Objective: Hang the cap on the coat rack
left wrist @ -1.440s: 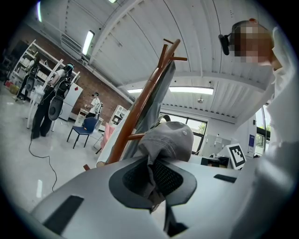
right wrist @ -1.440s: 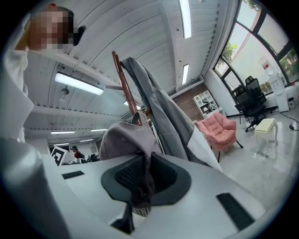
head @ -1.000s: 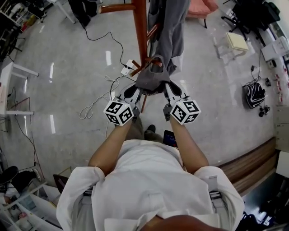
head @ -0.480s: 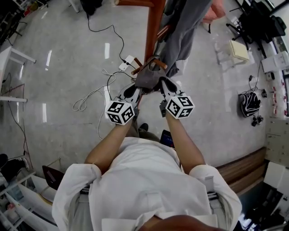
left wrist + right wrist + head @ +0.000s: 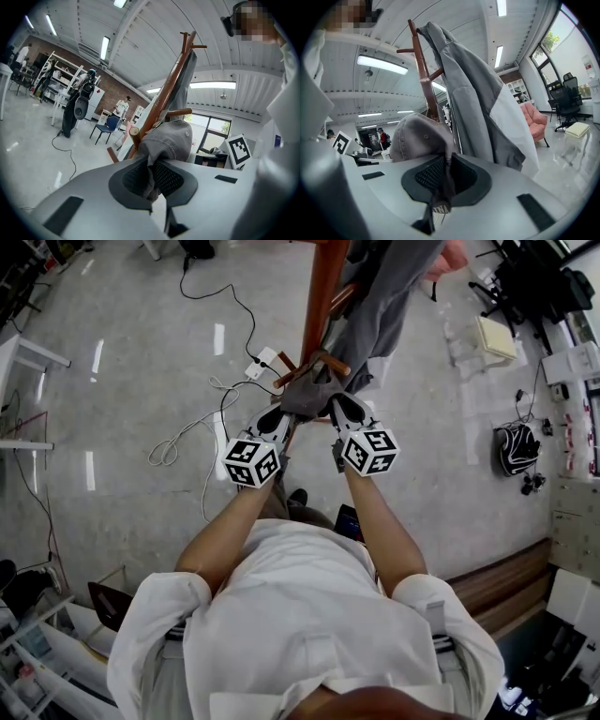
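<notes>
A grey cap (image 5: 307, 396) hangs between my two grippers, right against the brown wooden coat rack (image 5: 322, 296). My left gripper (image 5: 284, 421) is shut on the cap's left edge, its cloth pinched between the jaws; the cap (image 5: 169, 139) bulges just beyond them beside a rack peg (image 5: 134, 132). My right gripper (image 5: 335, 412) is shut on the cap's right edge, with the cap (image 5: 419, 137) rising over its jaws and a small label hanging below. The rack's pole (image 5: 425, 84) stands behind it. A peg (image 5: 333, 365) pokes out just above the cap.
A grey and white jacket (image 5: 389, 296) hangs on the rack, close on the right of the cap (image 5: 480, 110). A white power strip (image 5: 261, 362) and loose cables (image 5: 192, 432) lie on the floor at the rack's foot. A black bag (image 5: 513, 448) lies far right.
Both grippers have carried the cap up and forward toward the rack. It now sits right under a peg, closer to the pole than a second ago.
</notes>
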`<state>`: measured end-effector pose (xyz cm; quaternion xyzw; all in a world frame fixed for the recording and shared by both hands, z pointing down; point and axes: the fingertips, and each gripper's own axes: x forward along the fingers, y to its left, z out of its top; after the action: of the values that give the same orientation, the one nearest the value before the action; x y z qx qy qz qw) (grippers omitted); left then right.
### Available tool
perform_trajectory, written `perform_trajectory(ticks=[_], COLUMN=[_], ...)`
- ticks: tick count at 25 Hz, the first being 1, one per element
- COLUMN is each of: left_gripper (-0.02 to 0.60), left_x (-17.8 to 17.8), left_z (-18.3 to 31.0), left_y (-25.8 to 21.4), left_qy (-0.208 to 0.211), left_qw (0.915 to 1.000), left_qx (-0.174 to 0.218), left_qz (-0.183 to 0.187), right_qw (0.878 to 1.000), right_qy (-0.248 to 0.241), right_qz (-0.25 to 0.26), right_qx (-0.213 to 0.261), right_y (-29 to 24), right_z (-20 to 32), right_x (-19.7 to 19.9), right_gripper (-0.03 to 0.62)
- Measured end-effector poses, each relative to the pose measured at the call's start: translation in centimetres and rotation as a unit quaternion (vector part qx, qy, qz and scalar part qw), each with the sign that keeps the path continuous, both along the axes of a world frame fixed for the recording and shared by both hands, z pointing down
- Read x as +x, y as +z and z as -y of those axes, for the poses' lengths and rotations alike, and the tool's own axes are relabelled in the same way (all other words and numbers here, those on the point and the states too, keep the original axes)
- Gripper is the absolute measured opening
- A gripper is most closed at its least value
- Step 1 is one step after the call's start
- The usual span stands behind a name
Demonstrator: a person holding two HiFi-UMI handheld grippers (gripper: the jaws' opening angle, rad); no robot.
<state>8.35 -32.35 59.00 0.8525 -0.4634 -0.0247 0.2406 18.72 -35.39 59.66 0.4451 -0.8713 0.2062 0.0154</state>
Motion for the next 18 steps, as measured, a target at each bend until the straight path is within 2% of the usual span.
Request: perform_trajectory(ticks=[6,18], left_gripper=[0.023,0.023], left_x=[0.6,1.5], left_z=[0.7,3.0], left_y=[0.9,1.7], left_qy=[0.016,0.037], left_qw=[0.9993,0.9977], left_qx=[0.004,0.011], left_qz=[0.032,0.056], right_qw=[0.999,0.997], right_qy=[0.0,-0.003], right_qz=[-0.035,-0.067], right_qx=[0.017,0.037], right_y=[0.3,0.5], right_z=[0.2,0.7], right_x=[0.0,0.7], right_gripper=[0.043,0.043])
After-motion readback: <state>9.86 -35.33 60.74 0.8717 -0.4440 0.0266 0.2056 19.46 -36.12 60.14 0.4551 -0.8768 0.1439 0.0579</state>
